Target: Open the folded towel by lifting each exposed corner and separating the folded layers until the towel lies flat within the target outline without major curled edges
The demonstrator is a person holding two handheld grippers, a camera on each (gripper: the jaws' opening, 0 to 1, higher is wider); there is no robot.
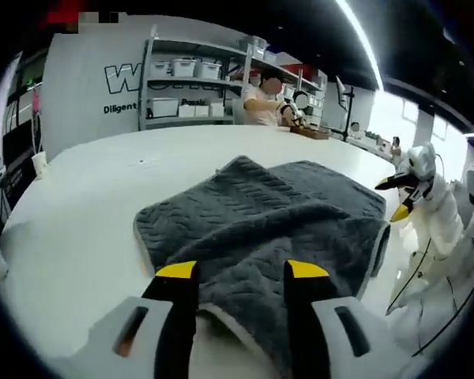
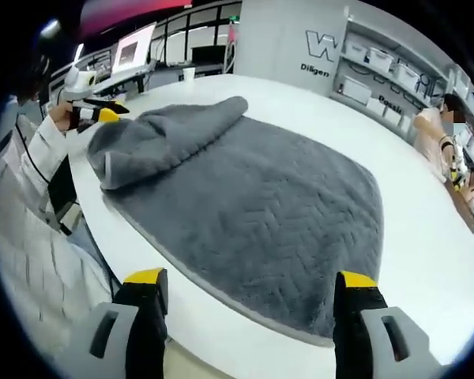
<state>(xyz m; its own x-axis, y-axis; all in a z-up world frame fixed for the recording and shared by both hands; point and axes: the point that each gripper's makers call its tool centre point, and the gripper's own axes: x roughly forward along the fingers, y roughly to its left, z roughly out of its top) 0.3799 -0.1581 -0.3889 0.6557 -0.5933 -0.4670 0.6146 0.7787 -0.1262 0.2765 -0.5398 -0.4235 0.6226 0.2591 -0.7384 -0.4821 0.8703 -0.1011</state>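
— Where's the towel (image 2: 261, 205)?
— On the white table (image 2: 426, 260), long axis running away from the right gripper (image 2: 253, 286), far end folded over. Both grippers gape, empty; left gripper (image 1: 242, 270) hovers at its edge

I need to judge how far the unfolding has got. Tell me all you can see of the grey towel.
The grey towel is thick and plush, with a zigzag weave and a paler edge band. It lies mostly spread on the white table. One end is still folded over in a rumpled flap beside the left gripper. The right gripper hangs open above its near edge.
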